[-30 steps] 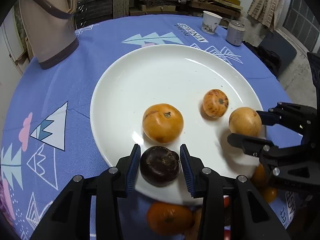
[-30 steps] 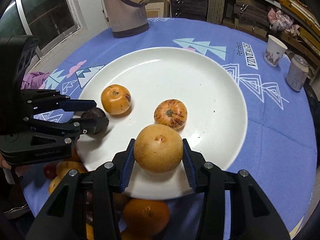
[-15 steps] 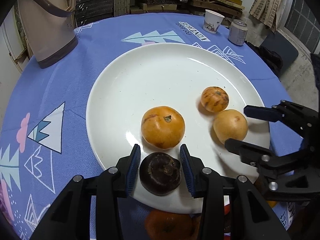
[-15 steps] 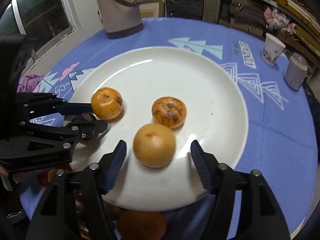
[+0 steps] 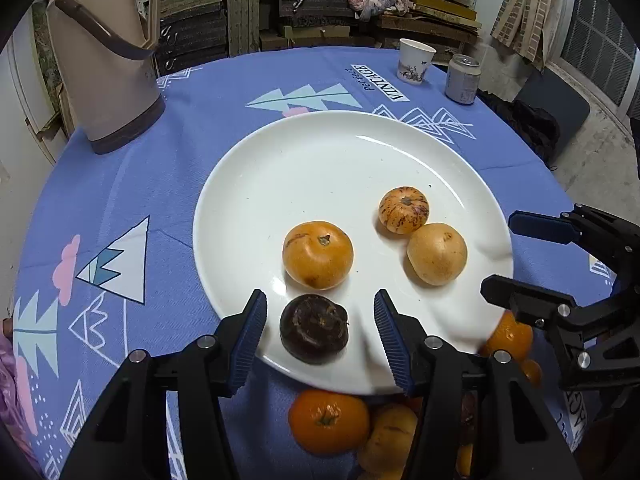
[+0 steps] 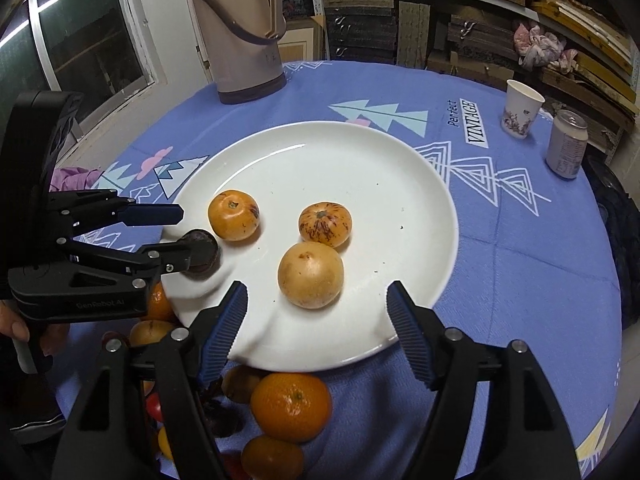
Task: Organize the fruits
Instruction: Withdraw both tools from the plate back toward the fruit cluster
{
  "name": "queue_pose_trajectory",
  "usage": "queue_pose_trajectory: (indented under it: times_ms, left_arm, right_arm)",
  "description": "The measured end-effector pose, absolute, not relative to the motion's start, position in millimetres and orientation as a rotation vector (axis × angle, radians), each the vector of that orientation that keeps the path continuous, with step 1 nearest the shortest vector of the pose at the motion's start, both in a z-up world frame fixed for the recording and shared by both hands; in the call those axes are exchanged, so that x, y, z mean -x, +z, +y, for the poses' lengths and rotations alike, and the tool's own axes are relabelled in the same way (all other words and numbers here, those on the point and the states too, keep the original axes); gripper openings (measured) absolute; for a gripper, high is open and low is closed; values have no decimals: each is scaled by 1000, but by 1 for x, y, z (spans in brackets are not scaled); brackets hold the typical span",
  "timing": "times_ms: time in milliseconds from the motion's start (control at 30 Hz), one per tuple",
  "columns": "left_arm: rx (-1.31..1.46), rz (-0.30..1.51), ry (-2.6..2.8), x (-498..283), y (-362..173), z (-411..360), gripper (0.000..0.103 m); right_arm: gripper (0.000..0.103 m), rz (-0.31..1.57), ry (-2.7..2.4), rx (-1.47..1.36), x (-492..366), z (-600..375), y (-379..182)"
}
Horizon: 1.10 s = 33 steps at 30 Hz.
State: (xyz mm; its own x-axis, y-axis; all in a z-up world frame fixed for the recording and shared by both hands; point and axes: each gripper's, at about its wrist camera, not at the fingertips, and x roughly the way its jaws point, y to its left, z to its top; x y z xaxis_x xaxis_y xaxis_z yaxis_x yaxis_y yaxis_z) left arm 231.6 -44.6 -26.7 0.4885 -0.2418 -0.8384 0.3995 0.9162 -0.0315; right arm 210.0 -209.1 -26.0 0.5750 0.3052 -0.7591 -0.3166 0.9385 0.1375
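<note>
A large white plate (image 5: 320,160) (image 6: 380,184) on the blue tablecloth carries several fruits. A dark purple fruit (image 5: 314,329) (image 6: 206,254) lies near its front rim between the fingers of my left gripper (image 5: 320,336) (image 6: 182,236), whose jaws are opening and clear of it. A pale yellow round fruit (image 6: 311,275) (image 5: 437,253) rests on the plate ahead of my right gripper (image 6: 316,328) (image 5: 500,254), whose jaws are opening wide with nothing between the pads. An orange fruit (image 5: 318,254) (image 6: 234,215) and a speckled orange fruit (image 5: 404,209) (image 6: 325,225) also sit on the plate.
A pile of loose fruits, with a tangerine (image 5: 328,420) (image 6: 291,406), lies on the cloth below the plate's near rim. A beige thermos jug (image 5: 104,56) (image 6: 244,28) stands at the back. A paper cup (image 5: 416,61) (image 6: 522,108) and a can (image 5: 462,79) (image 6: 568,144) stand far right.
Both grippers have let go: the left opened off the dark fruit, the right opened off the yellow fruit. Both pulled back a little, and the fruits now rest on the plate.
</note>
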Motion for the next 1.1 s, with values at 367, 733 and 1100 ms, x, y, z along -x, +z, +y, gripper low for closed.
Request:
queue_pose_trajectory:
  times_ms: [367,733,1100]
  left_arm:
    - [-179,968,-386,-211,-19,-31,57]
    - [-166,957,-378,-181,-16,-4,58]
    - [-170,970,-392,-139,-27,7,65]
  right_arm:
    - [70,867,358,14,-191,-208,-16]
    - [73,855,342,-37,-158,-218,-16]
    - [76,879,320,-70,-102,-225,-32]
